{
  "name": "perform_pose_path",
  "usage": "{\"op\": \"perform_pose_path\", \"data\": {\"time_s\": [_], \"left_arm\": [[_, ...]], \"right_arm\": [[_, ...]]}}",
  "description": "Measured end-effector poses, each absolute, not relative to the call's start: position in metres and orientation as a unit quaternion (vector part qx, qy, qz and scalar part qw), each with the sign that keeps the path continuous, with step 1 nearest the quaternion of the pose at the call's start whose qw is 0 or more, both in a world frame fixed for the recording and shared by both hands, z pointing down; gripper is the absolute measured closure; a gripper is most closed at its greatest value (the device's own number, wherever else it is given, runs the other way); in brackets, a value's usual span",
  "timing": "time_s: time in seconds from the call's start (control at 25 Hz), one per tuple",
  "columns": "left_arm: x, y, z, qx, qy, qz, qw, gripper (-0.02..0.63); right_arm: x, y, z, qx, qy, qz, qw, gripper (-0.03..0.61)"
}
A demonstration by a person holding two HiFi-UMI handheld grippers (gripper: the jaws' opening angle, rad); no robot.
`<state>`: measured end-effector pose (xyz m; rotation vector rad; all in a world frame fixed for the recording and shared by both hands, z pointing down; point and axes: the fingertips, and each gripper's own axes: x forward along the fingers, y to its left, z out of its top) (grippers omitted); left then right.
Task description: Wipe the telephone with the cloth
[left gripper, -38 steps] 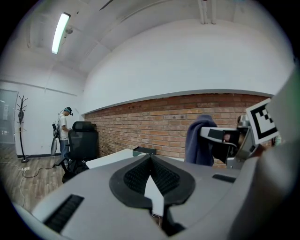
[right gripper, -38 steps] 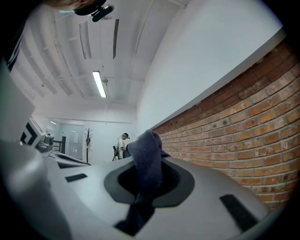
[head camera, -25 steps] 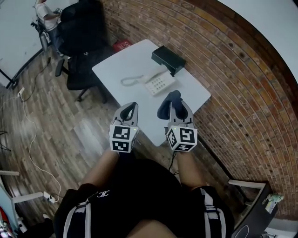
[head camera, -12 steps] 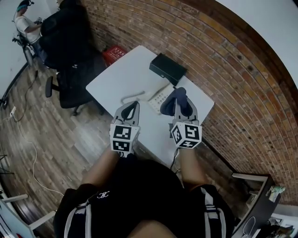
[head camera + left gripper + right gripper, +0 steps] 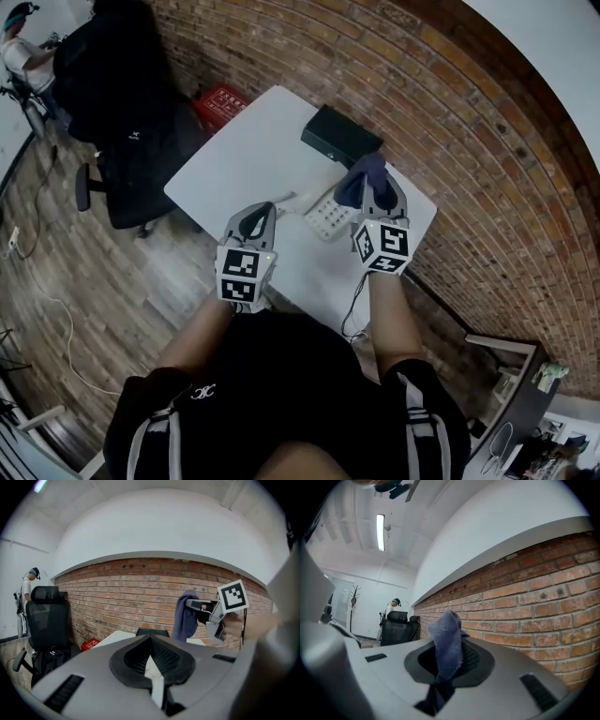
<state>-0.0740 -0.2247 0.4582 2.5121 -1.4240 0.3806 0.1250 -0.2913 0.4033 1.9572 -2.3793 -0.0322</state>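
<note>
The white telephone [image 5: 328, 217] lies on the white table [image 5: 244, 150], its keypad showing between my two grippers. My right gripper [image 5: 372, 187] is shut on a blue cloth [image 5: 361, 178] that hangs just right of the telephone, above the table. From the right gripper view, the cloth [image 5: 446, 644] stands up between the jaws of that gripper [image 5: 452, 644]. My left gripper [image 5: 264, 210] hovers at the telephone's left end, shut and holding nothing. The left gripper view shows its tips [image 5: 151, 638] meeting, with the cloth [image 5: 185, 618] off to the right.
A black box [image 5: 339, 137] sits at the table's far edge against the brick wall [image 5: 450, 103]. A red crate [image 5: 217, 101] and a black office chair [image 5: 112, 94] stand left of the table. A person [image 5: 19, 42] is at the far left.
Both grippers have come in over the table. The right gripper has carried the cloth forward, from short of the telephone to beside its right end.
</note>
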Motion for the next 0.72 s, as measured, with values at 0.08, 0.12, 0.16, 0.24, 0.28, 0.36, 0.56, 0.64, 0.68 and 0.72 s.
{"op": "perform_pose_path", "data": {"time_s": [0.08,0.12,0.16,0.24,0.28,0.36,0.56,0.64,0.68,0.72], "left_arm": [[-0.074,-0.234,0.466,0.856,-0.483,0.131,0.127,0.617],[-0.073,-0.238,0.469,0.856,-0.482,0.132,0.132,0.617],[-0.071,-0.242,0.472,0.856,-0.481,0.134,0.134,0.617],[-0.067,-0.247,0.476,0.855,-0.481,0.139,0.136,0.617],[-0.066,-0.249,0.477,0.854,-0.482,0.14,0.136,0.617],[-0.066,-0.255,0.478,0.852,-0.486,0.14,0.134,0.617],[-0.063,-0.268,0.489,0.845,-0.495,0.148,0.138,0.617],[-0.064,-0.27,0.494,0.843,-0.497,0.153,0.139,0.617],[-0.065,-0.27,0.495,0.842,-0.497,0.155,0.14,0.617],[-0.067,-0.27,0.497,0.841,-0.498,0.157,0.141,0.617]], "right_arm": [[0.126,-0.31,0.408,0.633,-0.773,-0.014,0.028,0.558],[0.127,-0.319,0.41,0.632,-0.774,-0.017,0.026,0.558],[0.128,-0.327,0.413,0.631,-0.775,-0.021,0.025,0.558],[0.127,-0.341,0.422,0.625,-0.779,-0.023,0.032,0.558],[0.126,-0.348,0.429,0.622,-0.782,-0.022,0.037,0.558],[0.124,-0.363,0.445,0.616,-0.786,-0.017,0.05,0.558],[0.132,-0.396,0.495,0.617,-0.783,0.017,0.085,0.558],[0.134,-0.407,0.515,0.619,-0.779,0.035,0.097,0.558],[0.135,-0.411,0.525,0.62,-0.777,0.045,0.102,0.558],[0.136,-0.414,0.536,0.621,-0.775,0.056,0.108,0.558]]}}
